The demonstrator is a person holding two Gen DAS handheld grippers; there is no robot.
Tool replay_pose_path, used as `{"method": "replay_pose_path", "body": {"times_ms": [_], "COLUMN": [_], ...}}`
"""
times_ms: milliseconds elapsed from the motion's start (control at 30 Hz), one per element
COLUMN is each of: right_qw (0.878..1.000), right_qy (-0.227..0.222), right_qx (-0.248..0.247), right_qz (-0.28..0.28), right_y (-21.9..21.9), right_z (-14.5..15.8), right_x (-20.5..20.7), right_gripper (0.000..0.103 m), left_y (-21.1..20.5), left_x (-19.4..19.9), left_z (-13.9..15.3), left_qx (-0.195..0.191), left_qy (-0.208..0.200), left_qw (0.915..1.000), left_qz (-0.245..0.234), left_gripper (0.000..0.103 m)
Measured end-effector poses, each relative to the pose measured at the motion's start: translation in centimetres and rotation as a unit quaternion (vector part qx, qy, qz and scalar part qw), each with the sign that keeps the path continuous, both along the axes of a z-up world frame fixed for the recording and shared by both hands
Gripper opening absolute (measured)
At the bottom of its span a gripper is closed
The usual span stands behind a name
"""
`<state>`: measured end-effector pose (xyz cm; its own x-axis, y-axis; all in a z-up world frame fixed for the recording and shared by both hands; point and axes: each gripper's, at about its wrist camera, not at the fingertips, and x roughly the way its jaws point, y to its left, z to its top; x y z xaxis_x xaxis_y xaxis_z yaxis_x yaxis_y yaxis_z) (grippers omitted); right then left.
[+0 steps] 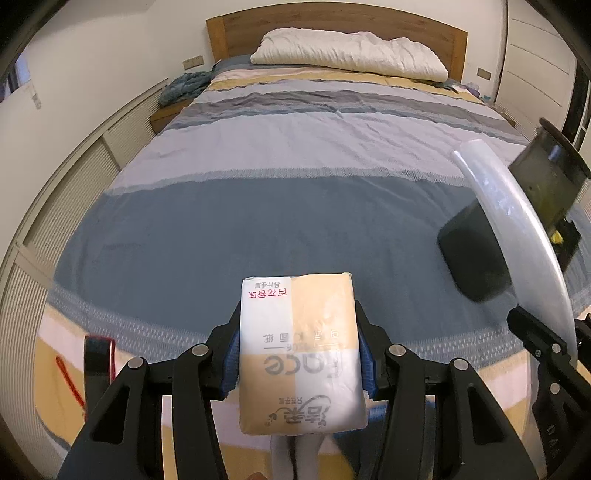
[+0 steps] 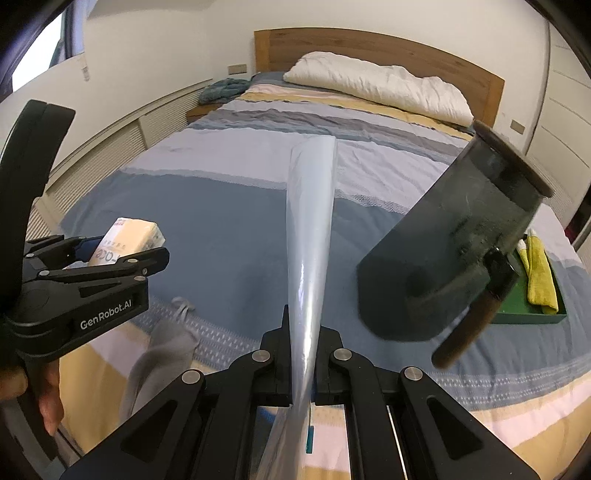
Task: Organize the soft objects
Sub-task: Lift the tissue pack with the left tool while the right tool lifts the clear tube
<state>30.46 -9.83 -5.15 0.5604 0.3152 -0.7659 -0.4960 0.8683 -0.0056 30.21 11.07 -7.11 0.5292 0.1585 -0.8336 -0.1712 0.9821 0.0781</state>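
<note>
Above a bed (image 1: 280, 221) covered in a striped blue, lilac and yellow spread, the left gripper (image 1: 299, 332) is clenched on a pack of tissues (image 1: 301, 354), its blue-lined pads pressing the pack's two long sides so that the pack stands lengthwise between the fingers, well clear of the bedding. From the right wrist view the same pack (image 2: 129, 236) shows at the left, held in the left gripper (image 2: 122, 251) with a person's hand (image 2: 48, 398) below it. The right gripper (image 2: 303, 339) is closed tight on a thin clear plastic sheet (image 2: 312, 229), which runs forward from between its fingers in a long, narrow, glossy strip. Beside that strip hangs a dark, translucent cylindrical object (image 2: 458, 236) with a flat rim and a brown handle-like stub; how it is fixed cannot be told. On the bed at the right lies a green tray (image 2: 532, 314) holding a yellow cloth (image 2: 539, 273). Grey fabric (image 2: 162, 354) lies on the spread near the foot. A white pillow (image 1: 351, 51) rests against the wooden headboard (image 1: 332, 22), and a blue knitted bundle (image 1: 184, 85) sits on the bedside ledge.
</note>
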Motion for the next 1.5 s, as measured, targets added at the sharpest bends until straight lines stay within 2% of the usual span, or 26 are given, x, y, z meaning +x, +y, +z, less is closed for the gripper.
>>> {"method": "replay_pose_path", "body": {"times_ms": [367,733,1133,1500], "right_qw": [0.999,0.995,0.992,0.992], "right_qy": [-0.001,0.006,0.012,0.028], "right_qx": [-0.025,-0.057,-0.099,-0.121], "right_qz": [0.042,0.079,0.077,0.031], "right_y": [-3.0,-6.4,-11.7,-18.3], "right_z": [1.4,2.6,3.0,3.2], "right_x": [-6.0,-11.2,-15.6,-17.7], "right_gripper": [0.004,0.004,0.004,0.004], "left_y": [-0.7,-4.9,-10.5,-18.2], "left_x": [-6.4,-11.0,-13.2,-13.1], "left_z": [-0.1,0.1,0.0,-0.3], "left_qx": [0.000,0.010,0.010,0.016], "left_qy": [0.011,0.013,0.013,0.021], "left_qw": [0.9999,0.9992,0.9955,0.9857], "left_qz": [0.005,-0.037,-0.093,-0.166], "left_gripper": [0.046,0.046,0.046,0.046]}}
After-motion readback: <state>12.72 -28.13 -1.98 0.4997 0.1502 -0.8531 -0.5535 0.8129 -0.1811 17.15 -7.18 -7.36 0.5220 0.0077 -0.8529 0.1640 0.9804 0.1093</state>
